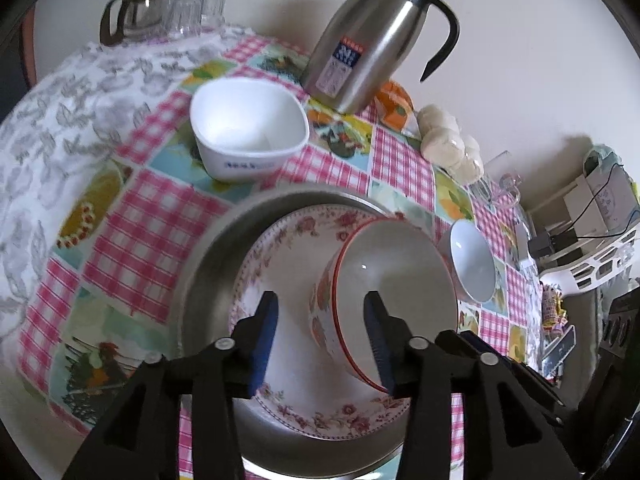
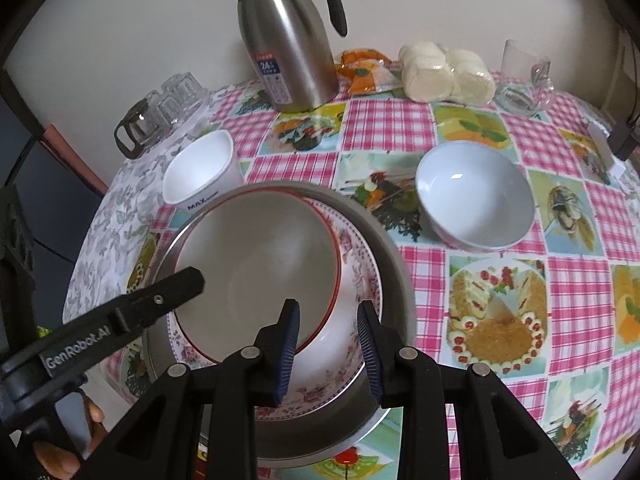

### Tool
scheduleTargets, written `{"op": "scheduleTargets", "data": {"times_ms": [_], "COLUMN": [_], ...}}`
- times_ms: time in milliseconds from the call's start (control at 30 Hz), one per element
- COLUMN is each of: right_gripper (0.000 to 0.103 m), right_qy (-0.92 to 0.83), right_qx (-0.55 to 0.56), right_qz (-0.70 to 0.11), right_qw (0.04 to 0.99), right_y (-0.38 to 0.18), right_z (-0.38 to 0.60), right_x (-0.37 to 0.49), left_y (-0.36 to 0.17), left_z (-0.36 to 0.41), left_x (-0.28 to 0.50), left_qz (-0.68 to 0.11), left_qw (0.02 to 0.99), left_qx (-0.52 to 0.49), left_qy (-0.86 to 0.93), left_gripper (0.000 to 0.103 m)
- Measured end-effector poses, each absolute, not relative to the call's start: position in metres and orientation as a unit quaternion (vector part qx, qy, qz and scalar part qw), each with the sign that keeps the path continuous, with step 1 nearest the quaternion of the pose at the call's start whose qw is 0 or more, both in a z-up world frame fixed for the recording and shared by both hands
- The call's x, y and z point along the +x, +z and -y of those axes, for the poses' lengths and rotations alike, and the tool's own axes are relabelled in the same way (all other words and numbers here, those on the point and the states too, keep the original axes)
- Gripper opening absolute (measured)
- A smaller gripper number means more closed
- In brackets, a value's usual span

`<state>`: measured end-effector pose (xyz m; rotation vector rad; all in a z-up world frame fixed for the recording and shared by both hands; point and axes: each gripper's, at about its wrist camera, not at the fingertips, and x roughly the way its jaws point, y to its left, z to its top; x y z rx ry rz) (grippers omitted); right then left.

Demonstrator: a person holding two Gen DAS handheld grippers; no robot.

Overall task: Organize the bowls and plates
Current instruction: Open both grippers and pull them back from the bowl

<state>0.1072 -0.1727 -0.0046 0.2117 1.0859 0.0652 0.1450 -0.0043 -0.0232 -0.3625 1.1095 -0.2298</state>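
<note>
A red-rimmed floral bowl [image 1: 384, 280] [image 2: 256, 272] sits on a pink floral plate [image 1: 288, 264] [image 2: 356, 256], which lies in a steel plate [image 1: 208, 264] [image 2: 396, 276]. My left gripper [image 1: 322, 340] is open with the bowl's near wall between its fingers; its finger [image 2: 176, 288] reaches over the bowl in the right wrist view. My right gripper [image 2: 328, 344] is open over the floral plate's near edge, beside the bowl. A white square bowl [image 1: 248, 128] [image 2: 200, 176] and a white round bowl [image 1: 472, 260] [image 2: 474, 196] stand apart on the tablecloth.
A steel thermos jug [image 1: 368, 40] [image 2: 288, 44] stands at the back. Glasses and a glass pot [image 1: 160, 12] [image 2: 160, 116] are at the back left. Wrapped buns [image 2: 444, 72], an orange packet [image 2: 364, 68] and glass cups [image 2: 524, 76] line the back right.
</note>
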Motion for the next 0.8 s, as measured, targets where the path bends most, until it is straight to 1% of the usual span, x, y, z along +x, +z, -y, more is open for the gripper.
{"op": "scheduleTargets", "data": {"times_ms": [67,133,167,200,233,300,333,367,433,600,700,767,800], "right_gripper": [0.046,0.055,0.062,0.067,0.069,0.075,0.077,0.079,0.083,0.099,0.101,0.103,0.103], "right_qy": [0.026,0.022,0.020,0.018,0.016,0.015,0.013,0.011,0.009,0.012,0.012,0.013,0.013], "right_qx": [0.098,0.094,0.093,0.092,0.093,0.096,0.098,0.097,0.096,0.094,0.087,0.084,0.082], "right_qz": [-0.509,-0.502,-0.498,-0.495,-0.491,-0.489,-0.488,-0.488,-0.488,-0.484,-0.480,-0.478,-0.477], "right_qw": [0.855,0.860,0.862,0.864,0.866,0.867,0.867,0.868,0.868,0.870,0.873,0.874,0.875], "right_y": [0.000,0.004,0.006,0.007,0.008,0.008,0.008,0.008,0.007,0.007,0.007,0.007,0.007], "right_z": [0.174,0.174,0.174,0.175,0.175,0.177,0.178,0.178,0.178,0.177,0.175,0.173,0.172], "right_x": [0.106,0.105,0.104,0.104,0.104,0.104,0.104,0.105,0.104,0.105,0.104,0.104,0.104], "left_y": [-0.018,-0.014,-0.013,-0.012,-0.012,-0.011,-0.011,-0.011,-0.011,-0.013,-0.013,-0.013,-0.013], "left_z": [0.003,0.001,0.000,-0.002,-0.002,-0.007,-0.010,-0.012,-0.015,-0.022,-0.027,-0.031,-0.032], "left_x": [0.144,0.143,0.143,0.144,0.145,0.145,0.146,0.145,0.146,0.149,0.151,0.152,0.153], "left_qz": [-0.515,-0.508,-0.507,-0.504,-0.502,-0.498,-0.495,-0.493,-0.490,-0.485,-0.482,-0.481,-0.480], "left_qw": [0.837,0.846,0.849,0.853,0.855,0.859,0.861,0.862,0.864,0.869,0.870,0.871,0.871], "left_qx": [-0.158,-0.142,-0.135,-0.127,-0.122,-0.116,-0.116,-0.115,-0.113,-0.098,-0.095,-0.096,-0.096], "left_qy": [-0.096,-0.076,-0.066,-0.055,-0.048,-0.030,-0.022,-0.016,-0.007,0.017,0.029,0.036,0.038], "left_gripper": [0.061,0.063,0.064,0.064,0.065,0.074,0.082,0.084,0.084,0.086,0.087,0.095,0.096]}}
